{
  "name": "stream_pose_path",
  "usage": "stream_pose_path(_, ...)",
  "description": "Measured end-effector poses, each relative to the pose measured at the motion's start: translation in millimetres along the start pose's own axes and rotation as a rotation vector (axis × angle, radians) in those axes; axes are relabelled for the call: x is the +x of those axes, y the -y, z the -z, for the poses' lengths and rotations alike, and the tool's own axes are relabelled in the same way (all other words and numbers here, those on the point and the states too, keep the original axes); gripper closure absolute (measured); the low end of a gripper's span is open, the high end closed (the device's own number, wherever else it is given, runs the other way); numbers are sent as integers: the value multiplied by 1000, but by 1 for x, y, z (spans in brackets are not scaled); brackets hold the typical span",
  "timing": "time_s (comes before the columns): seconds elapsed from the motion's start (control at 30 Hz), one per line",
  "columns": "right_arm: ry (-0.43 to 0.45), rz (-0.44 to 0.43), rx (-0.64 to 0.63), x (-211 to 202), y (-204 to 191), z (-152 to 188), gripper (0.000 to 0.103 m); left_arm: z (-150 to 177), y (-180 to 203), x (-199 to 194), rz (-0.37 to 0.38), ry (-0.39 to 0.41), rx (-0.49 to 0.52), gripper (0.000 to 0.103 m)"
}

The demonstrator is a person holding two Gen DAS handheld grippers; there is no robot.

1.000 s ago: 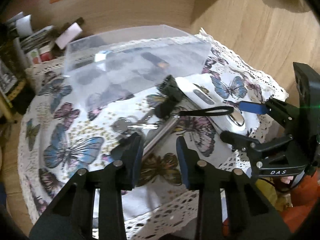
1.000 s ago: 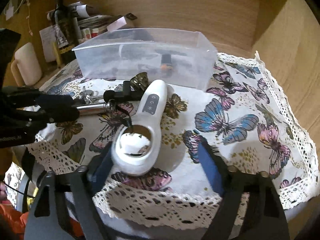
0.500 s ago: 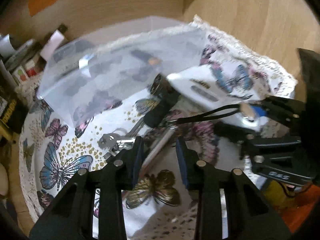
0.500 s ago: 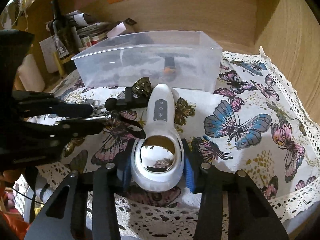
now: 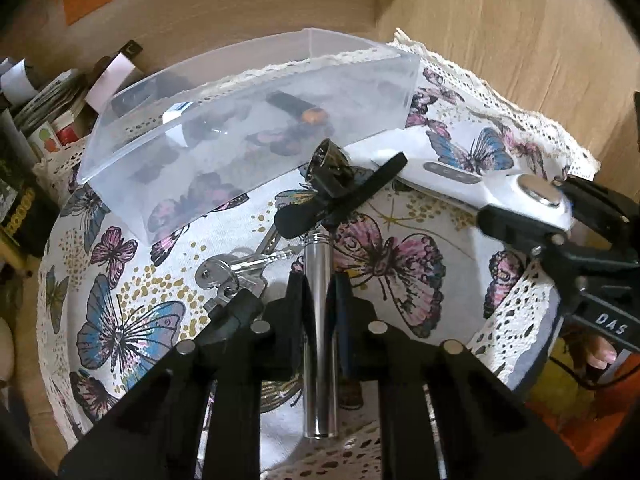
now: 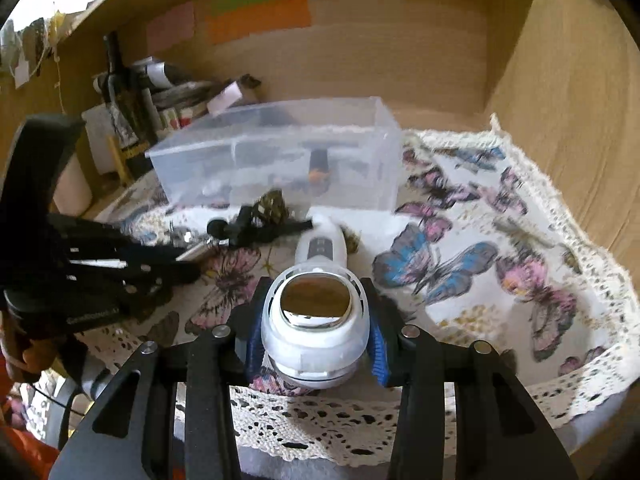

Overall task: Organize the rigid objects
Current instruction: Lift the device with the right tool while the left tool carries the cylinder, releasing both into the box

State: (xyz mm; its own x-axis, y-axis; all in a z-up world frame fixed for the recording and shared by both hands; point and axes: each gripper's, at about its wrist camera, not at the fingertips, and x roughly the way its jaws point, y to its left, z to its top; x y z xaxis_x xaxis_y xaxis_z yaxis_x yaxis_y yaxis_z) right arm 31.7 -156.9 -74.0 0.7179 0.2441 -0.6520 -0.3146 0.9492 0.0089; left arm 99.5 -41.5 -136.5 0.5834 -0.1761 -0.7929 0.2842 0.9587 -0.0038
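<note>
Left gripper [image 5: 320,300] clamped on steel tube [image 5: 319,320], gripped mid-barrel for a level lift. Right gripper [image 6: 316,344] pinching white device [image 6: 316,320] at its wide head. Bin [image 5: 248,120] at 12 o'clock, likely destination. Keys [image 5: 236,272] loose at 10 o'clock.

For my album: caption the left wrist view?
Left gripper clamps a silver tube beside keys, before a clear box.

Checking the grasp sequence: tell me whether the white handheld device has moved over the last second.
Yes. The white handheld device swung from slanting leftward to pointing straight at the clear plastic bin, now clamped in the right hand-held gripper.
</note>
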Motion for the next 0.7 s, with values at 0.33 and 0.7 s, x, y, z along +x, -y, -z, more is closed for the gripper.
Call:
stream_pose_path(0.33, 102, 30, -13, -31, 4, -24, 65, -9, -21, -50, -6, 152, -90, 88)
stream_pose_path(0.7, 225, 34, -47, -62, -5, -62, 65, -34, -41, -104, -44, 317, -138, 88)
